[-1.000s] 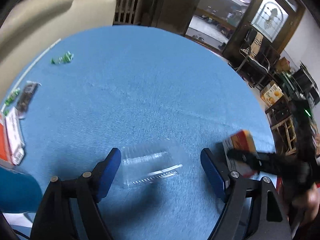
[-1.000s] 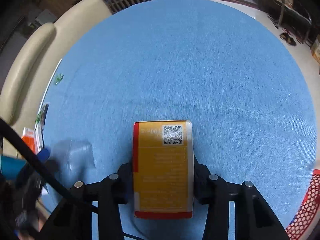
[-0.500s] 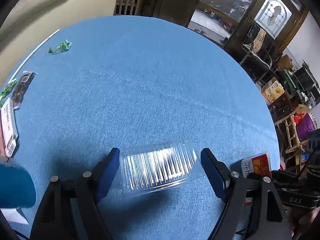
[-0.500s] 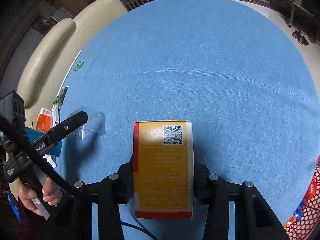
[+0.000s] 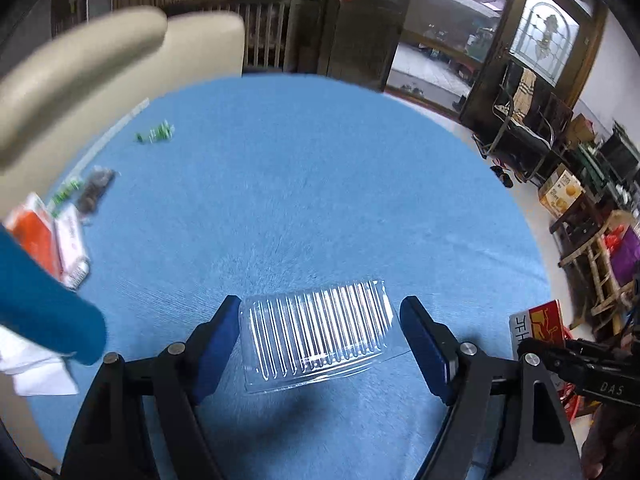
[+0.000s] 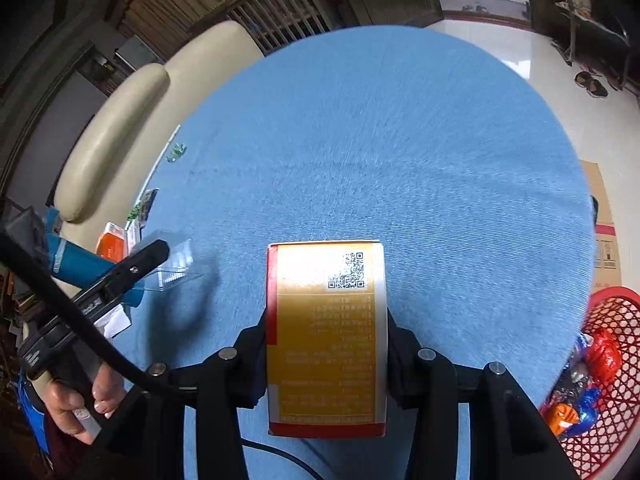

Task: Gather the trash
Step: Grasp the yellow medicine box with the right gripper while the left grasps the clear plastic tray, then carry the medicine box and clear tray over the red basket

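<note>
While both tools are hanging over the round blue tablecloth (image 6: 420, 152), the cream sofa (image 6: 120, 128) is curving along its far left edge, and the red mesh basket (image 6: 612, 364) is sitting low to the right of the right gripper (image 6: 326, 344), off the table edge, with bright foil wrappers (image 6: 588, 384) lying in it. Between the right gripper's narrowly set jaws a yellow-and-red carton (image 6: 326, 336) with a QR code is being clamped, both pads pressing its sides, clear of the cloth. Well off to that tool's left, the left gripper (image 5: 320, 340) is carrying a ribbed clear plastic tray (image 5: 316, 332) between widely spread blue pads; the left pad is touching it, but whether the right pad is touching cannot be told. Farther ahead and left of that tool, an orange-and-white packet (image 5: 52, 240), a dark wrapper (image 5: 94, 190) and green scraps (image 5: 156, 134) are lying near the cloth's edge.
</note>
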The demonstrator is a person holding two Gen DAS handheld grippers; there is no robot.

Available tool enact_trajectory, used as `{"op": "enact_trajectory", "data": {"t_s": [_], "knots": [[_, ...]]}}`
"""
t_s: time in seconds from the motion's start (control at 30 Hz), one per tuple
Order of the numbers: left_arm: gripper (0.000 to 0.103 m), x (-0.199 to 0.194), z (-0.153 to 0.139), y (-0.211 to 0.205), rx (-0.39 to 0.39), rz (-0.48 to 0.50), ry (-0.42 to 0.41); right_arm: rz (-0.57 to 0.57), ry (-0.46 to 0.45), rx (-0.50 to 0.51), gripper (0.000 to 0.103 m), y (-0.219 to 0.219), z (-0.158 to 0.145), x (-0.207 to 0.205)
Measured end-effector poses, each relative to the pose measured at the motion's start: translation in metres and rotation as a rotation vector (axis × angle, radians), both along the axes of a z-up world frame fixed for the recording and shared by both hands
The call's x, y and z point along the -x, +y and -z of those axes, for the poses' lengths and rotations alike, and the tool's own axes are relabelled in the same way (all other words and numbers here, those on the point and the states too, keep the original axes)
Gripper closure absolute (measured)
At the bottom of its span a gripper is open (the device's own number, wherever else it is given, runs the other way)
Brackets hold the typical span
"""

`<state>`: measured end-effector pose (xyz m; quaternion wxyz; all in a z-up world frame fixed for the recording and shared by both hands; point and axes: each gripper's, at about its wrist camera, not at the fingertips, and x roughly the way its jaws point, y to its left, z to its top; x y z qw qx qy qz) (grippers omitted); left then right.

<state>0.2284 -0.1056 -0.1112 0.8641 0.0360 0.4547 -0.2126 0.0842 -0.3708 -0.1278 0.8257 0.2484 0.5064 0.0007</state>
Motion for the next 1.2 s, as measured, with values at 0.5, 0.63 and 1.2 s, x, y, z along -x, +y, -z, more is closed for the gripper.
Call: {"op": "enact_trajectory", "data": {"t_s": [0.5, 0.63, 1.2], "knots": [[0.022, 0.107, -0.074, -0.033, -0.116, 0.087, -0.307, 0.032, -0.130, -0.008, 0.054, 0.002, -0.039, 0.055], [0.022, 0.123, -0.082, -0.040, -0.126, 0.102, -0.338, 0.034, -0.163, -0.014, 0.054, 0.000, -0.048, 0.069], [0.022, 0.187, -0.106, -0.060, -0.147, 0.160, -0.440, 0.072, -0.264, 0.000, 0.054, -0.016, -0.077, 0.131]]}}
